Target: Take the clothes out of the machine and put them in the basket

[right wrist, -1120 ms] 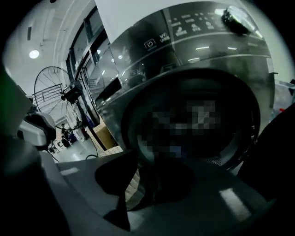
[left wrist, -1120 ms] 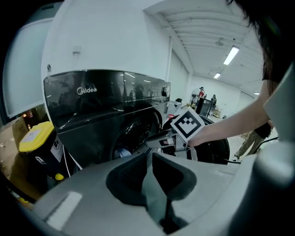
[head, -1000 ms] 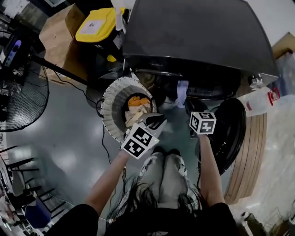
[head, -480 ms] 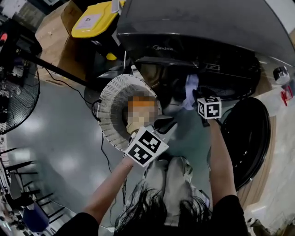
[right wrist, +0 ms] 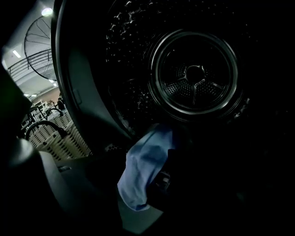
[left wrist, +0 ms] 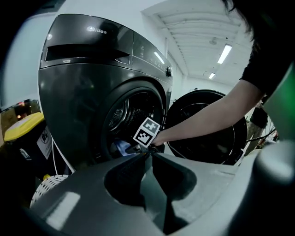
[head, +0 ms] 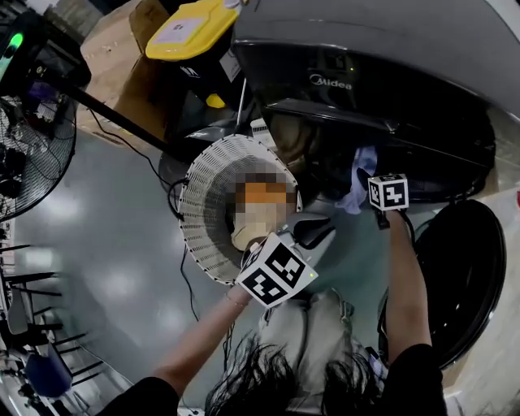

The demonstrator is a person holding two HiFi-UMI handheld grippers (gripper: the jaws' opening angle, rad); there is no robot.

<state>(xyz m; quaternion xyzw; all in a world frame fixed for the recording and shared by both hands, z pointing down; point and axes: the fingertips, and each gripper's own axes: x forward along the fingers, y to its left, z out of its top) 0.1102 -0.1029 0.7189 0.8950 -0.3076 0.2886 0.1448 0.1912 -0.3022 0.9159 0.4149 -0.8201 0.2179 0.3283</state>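
The dark front-loading machine (head: 366, 73) stands at the top with its round door (head: 459, 276) swung open to the right. My right gripper (head: 367, 188) is at the drum mouth, shut on a light blue cloth (right wrist: 145, 168) that hangs between its jaws in front of the drum (right wrist: 196, 76). The same blue cloth (head: 357, 180) shows at the opening in the head view. The white slatted basket (head: 203, 203) sits on the floor left of the machine, holding orange and beige clothes. My left gripper (left wrist: 146, 154) is shut and empty, hovering beside the basket's right rim.
A yellow-lidded box (head: 191, 24) and a cardboard carton (head: 114, 57) stand behind the basket. A floor fan (head: 32, 154) is at the far left, and a black cable (head: 183, 276) runs across the grey floor. The person's legs are directly below, between the arms.
The right gripper has reached further up to the drum mouth at the blue cloth. The left gripper stays by the basket. The head view has shifted, so the machine looms closer.
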